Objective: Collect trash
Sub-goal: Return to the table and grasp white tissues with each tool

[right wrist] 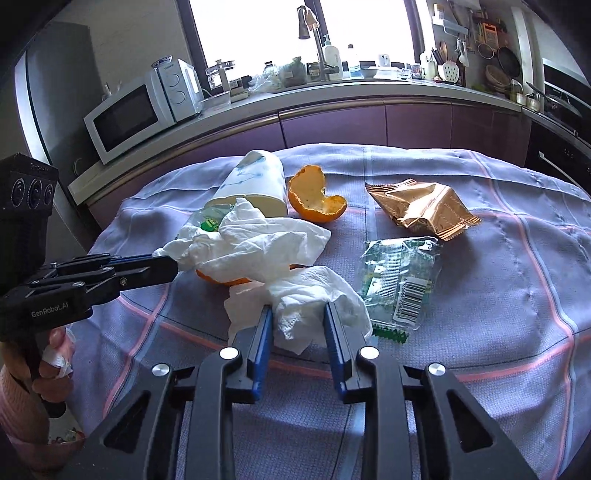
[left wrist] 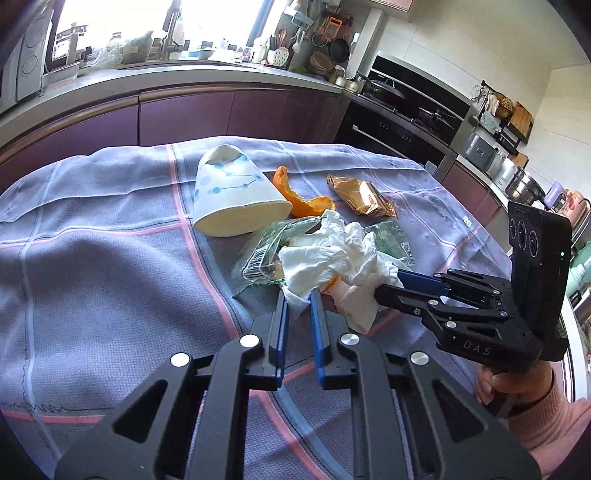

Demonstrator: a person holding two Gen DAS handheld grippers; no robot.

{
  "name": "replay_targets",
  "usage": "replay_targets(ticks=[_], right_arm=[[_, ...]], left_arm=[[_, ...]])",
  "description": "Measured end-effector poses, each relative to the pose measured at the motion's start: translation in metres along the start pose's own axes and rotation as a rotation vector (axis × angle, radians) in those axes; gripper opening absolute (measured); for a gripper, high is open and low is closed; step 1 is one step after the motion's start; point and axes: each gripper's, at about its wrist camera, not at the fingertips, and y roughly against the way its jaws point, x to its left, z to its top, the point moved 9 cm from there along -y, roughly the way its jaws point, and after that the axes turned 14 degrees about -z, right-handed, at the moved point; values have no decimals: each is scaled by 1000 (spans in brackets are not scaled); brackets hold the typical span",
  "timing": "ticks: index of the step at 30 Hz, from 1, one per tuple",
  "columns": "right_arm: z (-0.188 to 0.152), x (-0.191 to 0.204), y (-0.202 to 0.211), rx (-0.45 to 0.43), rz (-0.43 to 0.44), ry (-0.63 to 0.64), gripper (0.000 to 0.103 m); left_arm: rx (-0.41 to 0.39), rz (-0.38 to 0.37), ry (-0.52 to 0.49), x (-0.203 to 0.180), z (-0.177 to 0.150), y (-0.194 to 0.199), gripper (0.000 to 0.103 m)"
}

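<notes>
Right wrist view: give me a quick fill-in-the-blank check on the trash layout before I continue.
1. The paper cup lies on its ____.
2. The right gripper has its fingers closed on a crumpled white ____.
3. The wrapper beyond the barcoded green packet is coloured ____.
4. The curled peel next to the cup is ____ peel.

Answers: side; tissue; gold; orange

Blown-out daylight from the kitchen window, soft shadows, sharp focus, heavy fisheye bending, dark corner vignettes.
</notes>
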Motion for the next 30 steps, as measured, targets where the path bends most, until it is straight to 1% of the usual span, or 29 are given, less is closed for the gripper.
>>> replay_targets(ticks=[2,5,12,15,22,30], right_arm=[[0,-3,3,-4,20,-21,20],[2,-8,12,-14,54,-49,19],[4,-5,29,-42,88,-51,19],[4,0,32,-48,97,-39,19],[8,4,38,-59,99,-32,19],[15,20,45,-79,121,-4,19]], left_arm=[[-8,-8,-5,-3,-1,5,9],[-29,-21,-15,-8,-3,18,9],[-88,-26,-19,-14,-10,58,9],[-108,-21,-5,-11,-16,75,8],[-137,-42,12,-6,-34,111,8],[-186,-16,20,-1,-50,155,8]])
